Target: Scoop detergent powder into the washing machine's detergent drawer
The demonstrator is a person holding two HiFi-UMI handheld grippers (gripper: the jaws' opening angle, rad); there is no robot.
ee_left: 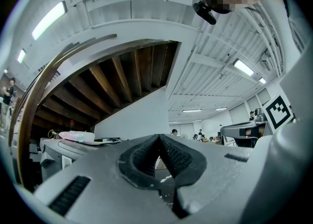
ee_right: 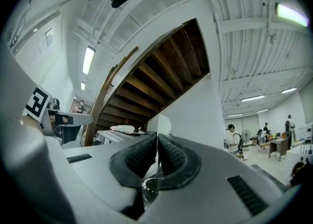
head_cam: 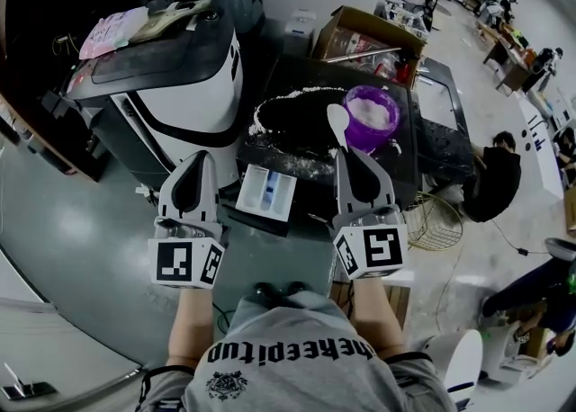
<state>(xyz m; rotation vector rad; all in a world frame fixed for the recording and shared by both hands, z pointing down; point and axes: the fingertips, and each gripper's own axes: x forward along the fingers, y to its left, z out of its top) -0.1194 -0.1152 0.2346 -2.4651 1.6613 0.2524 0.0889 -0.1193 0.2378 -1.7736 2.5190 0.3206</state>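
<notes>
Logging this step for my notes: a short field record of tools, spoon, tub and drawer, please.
left tool: shut, empty
right tool: shut on white spoon, by its handle
white spoon: bowl beside purple tub's rim
purple tub: open, white powder inside
detergent drawer: pulled out, between the tools
spilled powder: scattered on black tabletop

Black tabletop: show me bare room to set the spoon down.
Barest: the dark middle of the black tabletop, bordered left and behind by the spilled powder arc, right by the purple bowl. The front edge by the detergent drawer is powder-dusted. Around the bowl it is crowded, with the spoon in the right gripper alongside.
</notes>
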